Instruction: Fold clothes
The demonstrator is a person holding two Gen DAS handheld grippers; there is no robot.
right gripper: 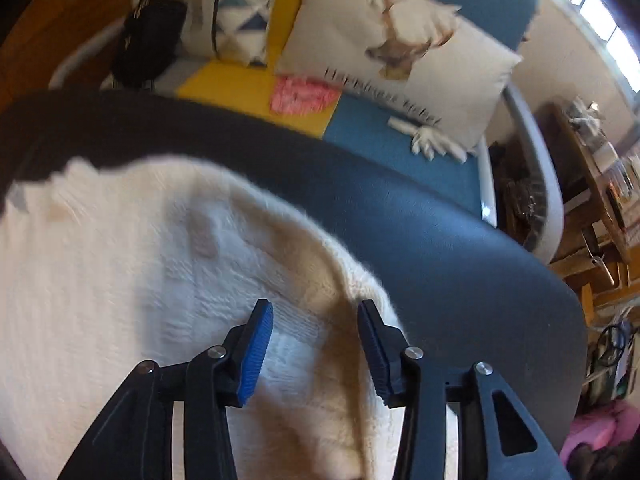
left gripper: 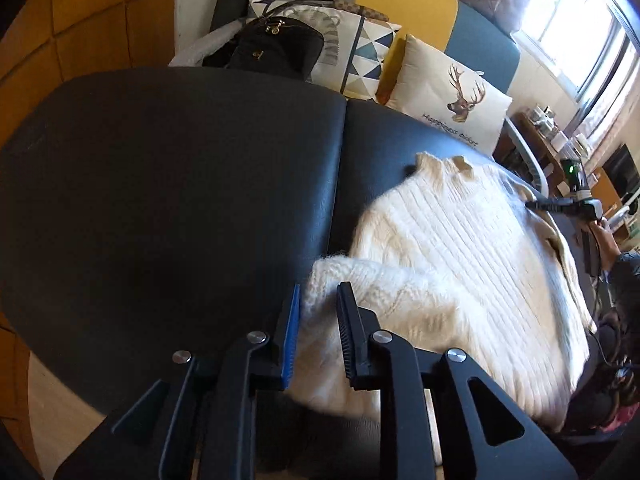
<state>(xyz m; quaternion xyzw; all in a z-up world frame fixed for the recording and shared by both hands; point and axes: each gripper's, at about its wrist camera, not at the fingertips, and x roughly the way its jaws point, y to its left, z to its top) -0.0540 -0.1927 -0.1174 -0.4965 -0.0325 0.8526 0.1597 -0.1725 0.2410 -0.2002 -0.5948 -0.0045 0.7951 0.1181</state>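
Observation:
A cream knitted sweater [left gripper: 460,248] lies flat on a dark padded table [left gripper: 160,184], collar toward the far edge. One sleeve [left gripper: 384,292] is folded across its lower part. My left gripper [left gripper: 318,300] hangs over the sleeve's cuff end with its jaws a little apart around the knit. My right gripper [right gripper: 316,316] is open just above the sweater's right side [right gripper: 160,280], near its edge; it also shows at the far right in the left wrist view [left gripper: 560,204].
Behind the table stands a sofa [right gripper: 400,148] with a deer-print cushion [left gripper: 452,100], a triangle-pattern cushion [left gripper: 360,52] and a black bag [left gripper: 268,44]. A pink cloth [right gripper: 300,96] lies on the sofa seat. Cluttered wooden shelves [right gripper: 592,184] stand at right.

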